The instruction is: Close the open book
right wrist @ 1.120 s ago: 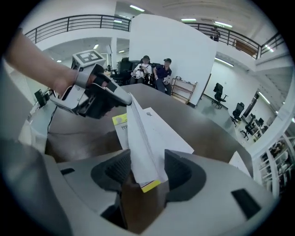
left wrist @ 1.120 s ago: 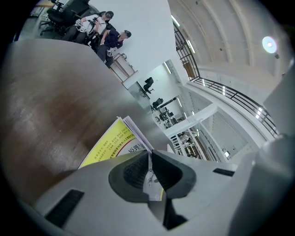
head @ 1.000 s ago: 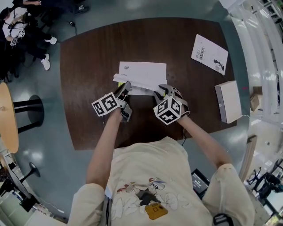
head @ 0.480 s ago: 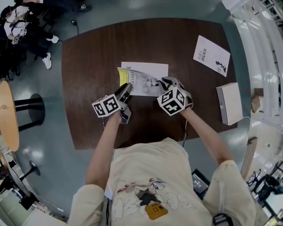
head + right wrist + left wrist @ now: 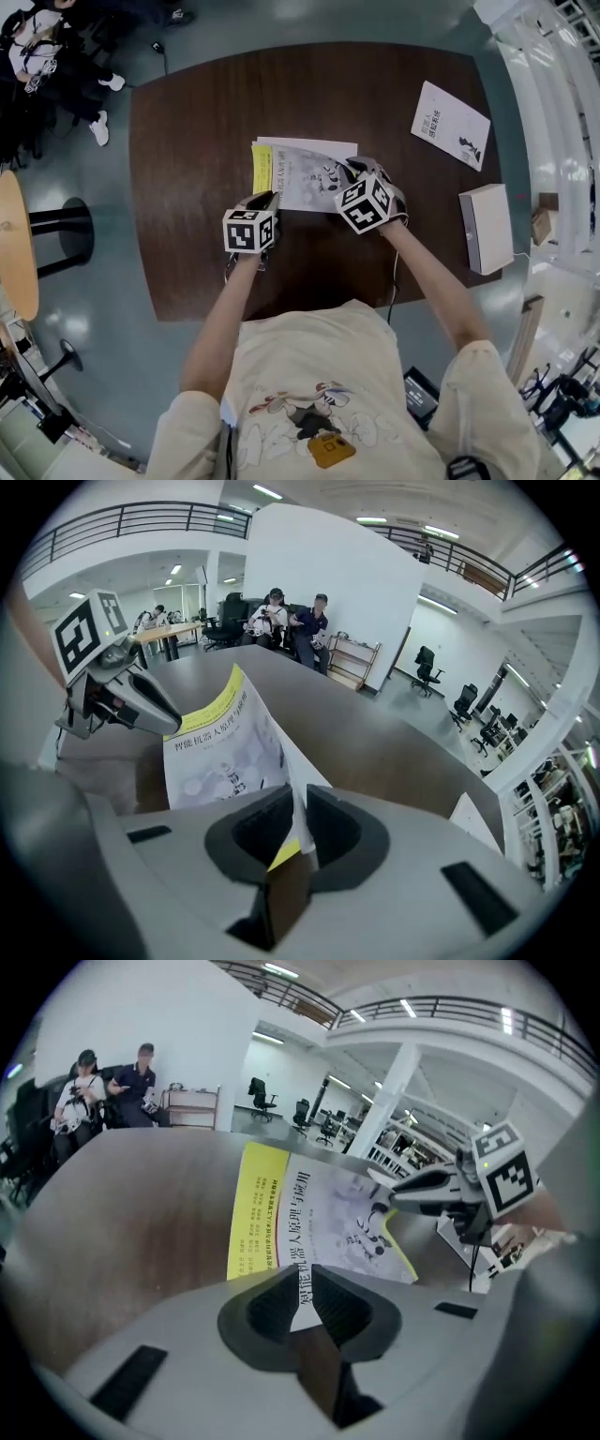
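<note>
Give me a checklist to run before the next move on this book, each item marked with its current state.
1. The book has its cover facing up, yellow strip at the left of the head view: ok.
2. The cover lies flat: not ok, one corner curves up off the pages.
3. The right gripper has a hold on that corner: ok, its jaws are shut on it.
4. The left gripper is clear of the book: cannot tell; its jaws are closing at the near edge, narrow gap.
5. The table near the book is free of clutter: ok; the booklet and the white box lie well apart.
</note>
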The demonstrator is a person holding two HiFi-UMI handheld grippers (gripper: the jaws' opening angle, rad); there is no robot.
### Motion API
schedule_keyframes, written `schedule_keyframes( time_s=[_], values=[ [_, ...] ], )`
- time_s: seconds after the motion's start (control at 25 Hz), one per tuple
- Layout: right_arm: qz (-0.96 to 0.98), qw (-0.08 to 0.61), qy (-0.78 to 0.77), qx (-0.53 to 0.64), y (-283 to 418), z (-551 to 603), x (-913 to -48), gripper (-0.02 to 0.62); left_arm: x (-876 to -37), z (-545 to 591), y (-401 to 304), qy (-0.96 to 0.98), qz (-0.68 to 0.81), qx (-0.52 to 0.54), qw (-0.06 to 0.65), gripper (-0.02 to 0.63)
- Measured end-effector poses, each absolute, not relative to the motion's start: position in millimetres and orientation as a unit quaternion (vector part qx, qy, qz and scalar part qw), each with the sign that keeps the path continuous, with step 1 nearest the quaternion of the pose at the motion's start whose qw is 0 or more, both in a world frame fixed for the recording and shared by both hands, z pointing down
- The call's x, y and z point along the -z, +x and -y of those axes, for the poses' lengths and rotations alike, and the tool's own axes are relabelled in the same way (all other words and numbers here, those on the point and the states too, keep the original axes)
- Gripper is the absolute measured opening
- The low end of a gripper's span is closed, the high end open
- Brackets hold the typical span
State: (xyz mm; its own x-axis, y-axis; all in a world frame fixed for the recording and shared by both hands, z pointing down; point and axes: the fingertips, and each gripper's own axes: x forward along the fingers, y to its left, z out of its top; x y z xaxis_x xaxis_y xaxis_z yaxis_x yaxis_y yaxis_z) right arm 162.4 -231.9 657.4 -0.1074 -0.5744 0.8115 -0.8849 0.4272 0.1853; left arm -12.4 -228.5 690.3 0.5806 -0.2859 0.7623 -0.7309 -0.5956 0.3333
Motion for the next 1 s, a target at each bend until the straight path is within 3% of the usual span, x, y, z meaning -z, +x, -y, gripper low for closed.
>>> schedule_keyframes(
  time_s=[0.32, 0.72, 1.0],
  values=[
    [0.718, 0.442, 0.506, -0.182, 169, 257, -665, 0.049, -711, 230, -17, 0.807, 0.301, -0.418, 0.287, 0.014],
    [0.706, 0.428, 0.525, -0.207, 187, 280, -680, 0.114, -721, 228, -15, 0.801, 0.295, -0.42, 0.309, 0.006],
    [0.709, 0.393, 0.544, -0.217, 186, 276, -654, 0.117, -719, 229, -17, 0.799, 0.285, -0.421, 0.323, 0.006]
  ],
)
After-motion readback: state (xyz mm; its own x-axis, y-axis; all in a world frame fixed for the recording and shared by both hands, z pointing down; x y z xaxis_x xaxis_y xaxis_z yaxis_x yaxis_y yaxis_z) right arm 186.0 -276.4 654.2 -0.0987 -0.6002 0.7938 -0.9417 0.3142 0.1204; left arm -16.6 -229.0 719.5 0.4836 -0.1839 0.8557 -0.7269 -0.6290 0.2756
